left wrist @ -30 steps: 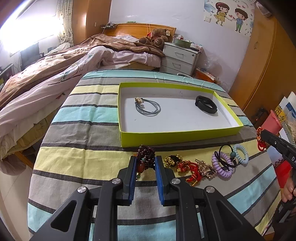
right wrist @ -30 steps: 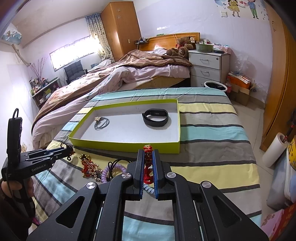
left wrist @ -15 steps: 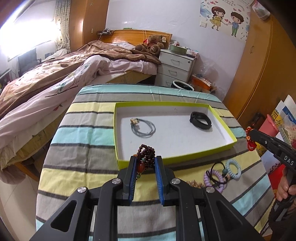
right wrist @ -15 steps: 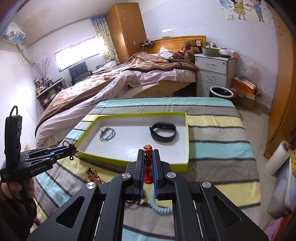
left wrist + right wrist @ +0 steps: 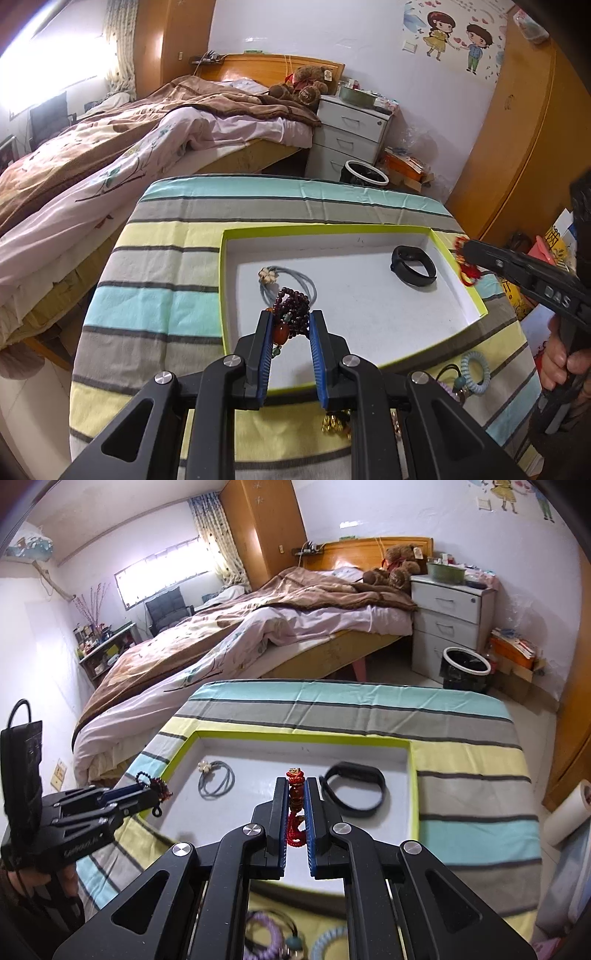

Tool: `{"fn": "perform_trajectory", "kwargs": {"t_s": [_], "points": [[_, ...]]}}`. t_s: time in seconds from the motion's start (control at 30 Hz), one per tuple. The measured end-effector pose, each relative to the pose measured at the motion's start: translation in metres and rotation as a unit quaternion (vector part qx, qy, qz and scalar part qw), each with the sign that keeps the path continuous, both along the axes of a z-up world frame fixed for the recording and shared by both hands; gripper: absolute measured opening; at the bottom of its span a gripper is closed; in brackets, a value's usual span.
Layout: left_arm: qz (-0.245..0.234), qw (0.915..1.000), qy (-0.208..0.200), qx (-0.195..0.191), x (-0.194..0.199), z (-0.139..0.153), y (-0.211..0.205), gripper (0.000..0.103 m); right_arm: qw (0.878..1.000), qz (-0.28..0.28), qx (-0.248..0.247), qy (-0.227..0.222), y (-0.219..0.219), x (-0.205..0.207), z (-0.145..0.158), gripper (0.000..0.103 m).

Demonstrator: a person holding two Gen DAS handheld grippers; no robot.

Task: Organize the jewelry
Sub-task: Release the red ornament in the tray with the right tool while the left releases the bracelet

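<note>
My left gripper [image 5: 290, 318] is shut on a dark red bead bracelet [image 5: 291, 314] and holds it over the near left part of the yellow-green tray [image 5: 460, 264]. My right gripper [image 5: 296, 784] is shut on a red knotted bracelet [image 5: 295, 805] and holds it above the tray [image 5: 413, 771], left of the black band [image 5: 352, 788]. The tray holds a grey hair tie [image 5: 291, 282] and the black band [image 5: 413, 265]. The right gripper also shows at the tray's right edge in the left wrist view [image 5: 466, 254].
Loose jewelry lies on the striped cloth in front of the tray: a light blue coil tie [image 5: 474, 373], a purple coil tie [image 5: 264, 936], gold pieces [image 5: 336, 421]. A bed [image 5: 110, 147] stands at left, a nightstand [image 5: 351, 136] and a bin [image 5: 465, 666] behind.
Both grippers have moved forward with their bracelets, from above the loose jewelry to over the tray. The left gripper now hangs over the tray's near part, close to the grey hair tie.
</note>
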State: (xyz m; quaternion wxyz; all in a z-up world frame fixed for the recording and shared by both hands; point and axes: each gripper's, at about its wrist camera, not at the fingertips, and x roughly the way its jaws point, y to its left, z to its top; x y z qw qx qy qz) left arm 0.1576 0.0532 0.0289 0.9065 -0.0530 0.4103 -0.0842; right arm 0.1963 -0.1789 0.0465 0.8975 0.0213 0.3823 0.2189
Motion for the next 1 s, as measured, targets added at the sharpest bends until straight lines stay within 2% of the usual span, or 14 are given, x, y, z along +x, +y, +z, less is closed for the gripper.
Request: {"fn": "perform_trajectory", "kwargs": {"t_s": [0.47,0.73,1.0], "points": [[0.004,0.9996,0.029,0.001,0.037,-0.025,0.002,0.020,0.999,0.006,-0.006,0.050,0.022,0.054,-0.032,0.008],[0.007,0.9990,0.045,0.000,0.045,-0.039,0.006,0.020,0.997,0.023,-0.017,0.073,0.038,0.066,-0.049,0.008],[0.011,0.9988,0.046,-0.008,0.047,-0.041,0.009,0.020,0.996,0.031,-0.029,0.085,0.045,0.071,-0.060,0.008]]}}
